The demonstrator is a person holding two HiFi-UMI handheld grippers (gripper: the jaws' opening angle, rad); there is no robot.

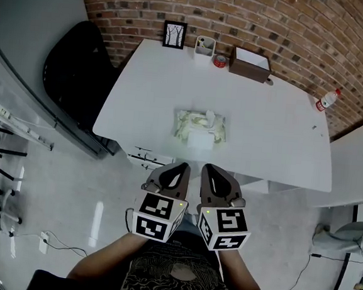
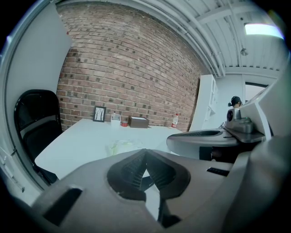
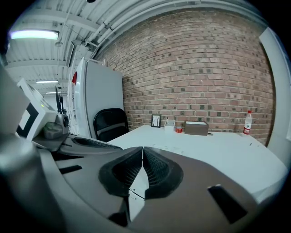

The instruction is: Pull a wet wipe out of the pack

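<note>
The wet wipe pack, pale and crinkled, lies flat on the white tabletop, close to the middle of its near edge. Both tongs hang side by side just off that near edge, short of the pack and not touching it. The left tongs have their tips pressed together with nothing between them, and so do the right tongs. Along the far edge stand a small framed picture, a white holder, a red tin and a brown box. A red-capped bottle stands near the far right corner. A black chair sits off the left edge.
</note>
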